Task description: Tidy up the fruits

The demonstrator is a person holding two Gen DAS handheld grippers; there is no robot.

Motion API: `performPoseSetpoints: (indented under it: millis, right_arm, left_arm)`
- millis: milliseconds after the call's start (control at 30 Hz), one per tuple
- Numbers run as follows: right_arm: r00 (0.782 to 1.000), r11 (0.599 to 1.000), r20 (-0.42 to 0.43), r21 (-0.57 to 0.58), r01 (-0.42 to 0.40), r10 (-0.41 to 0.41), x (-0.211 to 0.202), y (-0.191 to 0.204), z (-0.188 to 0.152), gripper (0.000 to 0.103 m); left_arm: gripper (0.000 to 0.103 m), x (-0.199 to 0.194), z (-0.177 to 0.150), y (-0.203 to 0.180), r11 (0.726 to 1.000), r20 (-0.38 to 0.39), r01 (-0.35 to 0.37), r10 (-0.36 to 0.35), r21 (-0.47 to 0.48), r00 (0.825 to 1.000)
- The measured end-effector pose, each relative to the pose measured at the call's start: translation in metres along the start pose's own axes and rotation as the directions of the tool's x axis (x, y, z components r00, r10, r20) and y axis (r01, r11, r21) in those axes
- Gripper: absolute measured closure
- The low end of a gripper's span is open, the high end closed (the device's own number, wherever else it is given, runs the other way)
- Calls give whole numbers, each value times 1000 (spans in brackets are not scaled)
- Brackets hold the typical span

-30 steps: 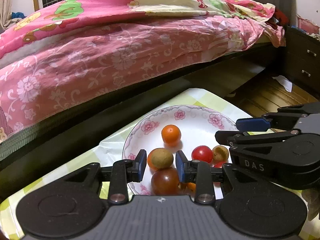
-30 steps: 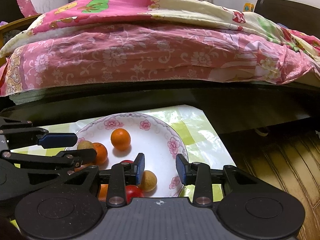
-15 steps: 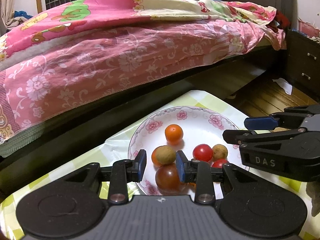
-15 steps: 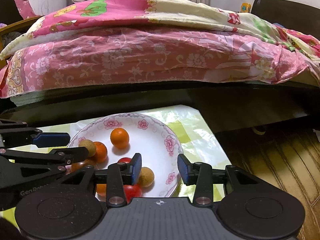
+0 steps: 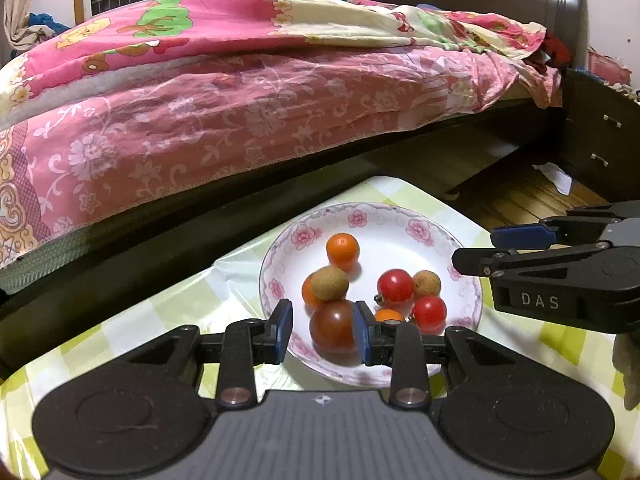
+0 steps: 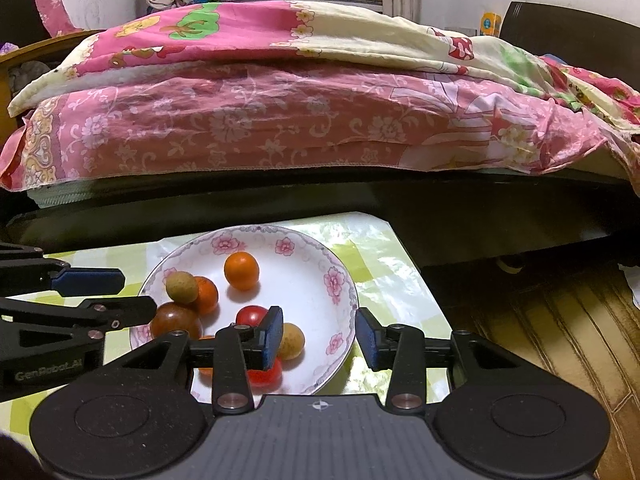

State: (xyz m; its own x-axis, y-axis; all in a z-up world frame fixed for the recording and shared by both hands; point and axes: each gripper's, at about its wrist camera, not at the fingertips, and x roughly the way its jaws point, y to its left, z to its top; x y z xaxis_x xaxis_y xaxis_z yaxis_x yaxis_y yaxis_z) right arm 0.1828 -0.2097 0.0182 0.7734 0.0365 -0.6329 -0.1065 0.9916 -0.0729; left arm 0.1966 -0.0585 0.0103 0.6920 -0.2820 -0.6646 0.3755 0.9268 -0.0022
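A bed (image 5: pixel 248 92) with a pink flowered quilt (image 6: pixel 280 120) fills the far side of both views, its dark frame running just beyond the table (image 5: pixel 152 316), which wears a green-and-white checked cloth. On the cloth sits a white plate (image 5: pixel 400 220) with pink roses round the rim, close to the table's corner by the wooden floor (image 6: pixel 540 300).

All the fruit lies in the plate. The largest is a dark red tomato (image 5: pixel 334 326) at the near rim. Behind it a brown longan (image 5: pixel 329 283) leans on an orange (image 5: pixel 309 292), and a second orange (image 5: pixel 342 247) stands alone farther in. To the right are two red tomatoes (image 5: pixel 395 285), one behind the other, with a second longan (image 5: pixel 427 283) beside them and a small orange fruit (image 5: pixel 389 314) half hidden by the gripper.

The left gripper (image 5: pixel 322 330) hangs over the plate's near edge, jaws parted narrowly. The dark tomato shows in the gap, against the right pad and clear of the left one, so nothing is gripped.

The right gripper (image 6: pixel 318 334) hovers over the plate's right rim, jaws likewise a little apart, with only bare plate and rim between them. Its left pad overlaps a longan (image 6: pixel 291 340) and a red tomato (image 6: pixel 252 315) in the picture; whether it touches them I cannot tell.
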Motion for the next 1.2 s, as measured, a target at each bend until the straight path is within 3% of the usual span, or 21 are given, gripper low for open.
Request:
performPoseSetpoints:
  millis: [300, 1200]
  right_arm:
    - [1000, 1000, 10, -14, 11, -11, -13, 2, -3, 67]
    - [1000, 1000, 25, -17, -2, 3, -48, 10, -22, 67]
  left_arm:
    - [63, -15, 1, -1, 1000, 31, 25, -25, -10, 999]
    - [63, -44, -22, -11, 999, 19, 41, -41, -28, 999]
